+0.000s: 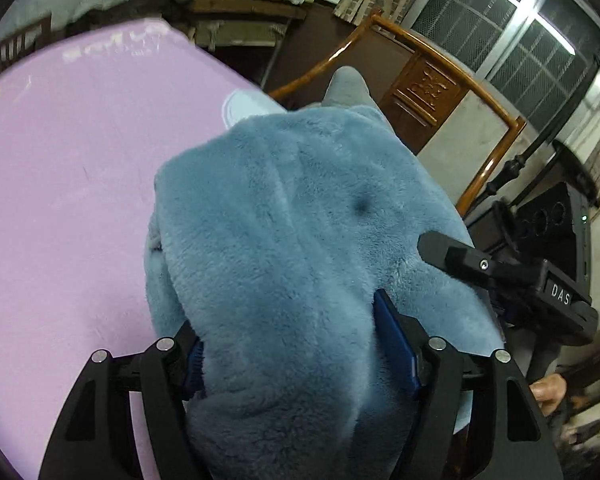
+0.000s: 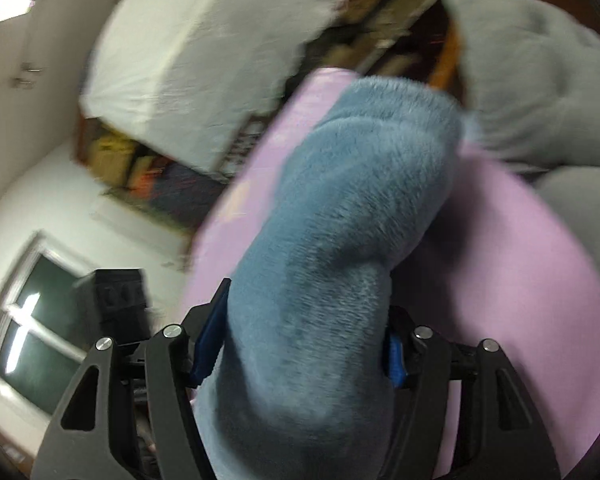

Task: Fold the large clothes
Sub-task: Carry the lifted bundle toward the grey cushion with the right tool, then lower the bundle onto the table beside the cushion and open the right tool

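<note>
A thick blue fleece garment (image 1: 292,216) fills the left wrist view, bunched over the right part of a pink table (image 1: 60,184). My left gripper (image 1: 288,344) is shut on a thick fold of it, the fleece packed between both blue pads (image 1: 394,344). In the right wrist view, which is blurred by motion, my right gripper (image 2: 296,336) is shut on another thick roll of the blue fleece garment (image 2: 340,208), held above the pink table (image 2: 520,288). A grey part of the cloth (image 2: 540,80) lies at the upper right. The other gripper (image 1: 500,272) shows beside the fleece.
A wooden chair (image 1: 432,92) stands behind the table, with barred windows (image 1: 512,36) beyond it. A person's hand (image 1: 548,392) shows at the lower right. A white covered pile (image 2: 204,60), a window (image 2: 28,328) and a black box (image 2: 120,300) lie left of the table.
</note>
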`<act>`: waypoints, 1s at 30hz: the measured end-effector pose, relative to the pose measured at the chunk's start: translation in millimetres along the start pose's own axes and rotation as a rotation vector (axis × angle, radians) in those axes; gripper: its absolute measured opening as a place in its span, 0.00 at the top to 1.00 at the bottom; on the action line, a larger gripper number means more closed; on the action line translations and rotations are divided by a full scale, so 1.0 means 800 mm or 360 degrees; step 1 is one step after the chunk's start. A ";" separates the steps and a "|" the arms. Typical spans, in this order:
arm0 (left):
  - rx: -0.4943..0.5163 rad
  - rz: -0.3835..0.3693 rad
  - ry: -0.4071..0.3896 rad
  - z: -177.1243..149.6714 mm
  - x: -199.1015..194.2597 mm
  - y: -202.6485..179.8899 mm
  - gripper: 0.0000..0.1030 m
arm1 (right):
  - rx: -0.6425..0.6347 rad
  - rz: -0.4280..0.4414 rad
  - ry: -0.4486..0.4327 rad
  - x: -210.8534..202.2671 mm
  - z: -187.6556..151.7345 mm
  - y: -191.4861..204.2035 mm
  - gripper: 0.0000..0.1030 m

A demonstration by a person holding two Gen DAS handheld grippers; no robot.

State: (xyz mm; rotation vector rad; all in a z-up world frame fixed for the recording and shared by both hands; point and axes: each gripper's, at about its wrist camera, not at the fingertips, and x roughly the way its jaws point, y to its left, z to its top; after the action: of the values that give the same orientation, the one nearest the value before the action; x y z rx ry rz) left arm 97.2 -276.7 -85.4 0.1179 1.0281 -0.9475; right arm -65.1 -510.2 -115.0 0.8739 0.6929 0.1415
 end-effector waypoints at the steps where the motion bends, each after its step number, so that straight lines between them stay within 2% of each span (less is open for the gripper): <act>1: 0.0013 0.0018 -0.0003 0.000 -0.002 -0.005 0.28 | -0.0020 -0.0036 -0.0013 0.005 -0.005 0.001 0.39; 3: 0.0019 0.0053 0.0006 -0.001 -0.005 -0.005 0.28 | -0.0103 -0.0116 -0.0053 0.001 -0.011 0.007 0.34; 5: 0.0000 0.0055 0.0001 -0.001 -0.015 -0.004 0.28 | -0.0244 -0.0258 -0.0119 -0.004 -0.016 0.023 0.29; 7: 0.0015 0.0076 -0.0058 -0.003 -0.034 -0.004 0.29 | -0.0369 -0.0363 -0.0187 -0.009 -0.025 0.037 0.28; 9: 0.0031 0.0109 -0.0141 0.000 -0.063 -0.007 0.28 | -0.0477 -0.0449 -0.0275 -0.017 -0.034 0.056 0.28; 13: 0.0033 0.0193 -0.0274 0.008 -0.093 -0.010 0.24 | -0.0615 -0.0514 -0.0407 -0.027 -0.038 0.094 0.28; 15: 0.0042 0.0273 -0.0290 0.015 -0.090 -0.011 0.24 | -0.0648 -0.0511 -0.0430 -0.024 -0.038 0.107 0.37; 18: 0.0045 0.0388 -0.0228 0.017 -0.065 -0.013 0.24 | -0.0693 -0.0526 -0.0436 -0.011 -0.023 0.136 0.46; 20: 0.0039 0.0449 -0.0150 0.011 -0.043 -0.008 0.23 | -0.0728 -0.0565 -0.0424 -0.005 -0.027 0.146 0.48; 22: 0.0011 0.0460 -0.0134 0.003 -0.030 -0.001 0.21 | -0.0738 -0.0582 -0.0362 0.006 -0.029 0.157 0.48; 25: -0.0003 0.0468 -0.0153 -0.001 -0.027 0.005 0.15 | -0.0702 -0.0661 -0.0253 0.036 -0.034 0.141 0.47; 30: -0.0094 0.0408 -0.0139 -0.004 -0.026 0.021 0.09 | -0.0600 -0.0627 -0.0237 0.044 -0.035 0.121 0.47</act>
State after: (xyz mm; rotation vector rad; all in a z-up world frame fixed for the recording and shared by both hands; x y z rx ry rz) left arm 103.4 -252.0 -76.2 0.1538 0.9345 -0.6830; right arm -39.8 -415.3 -72.6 0.3723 0.6588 -0.1425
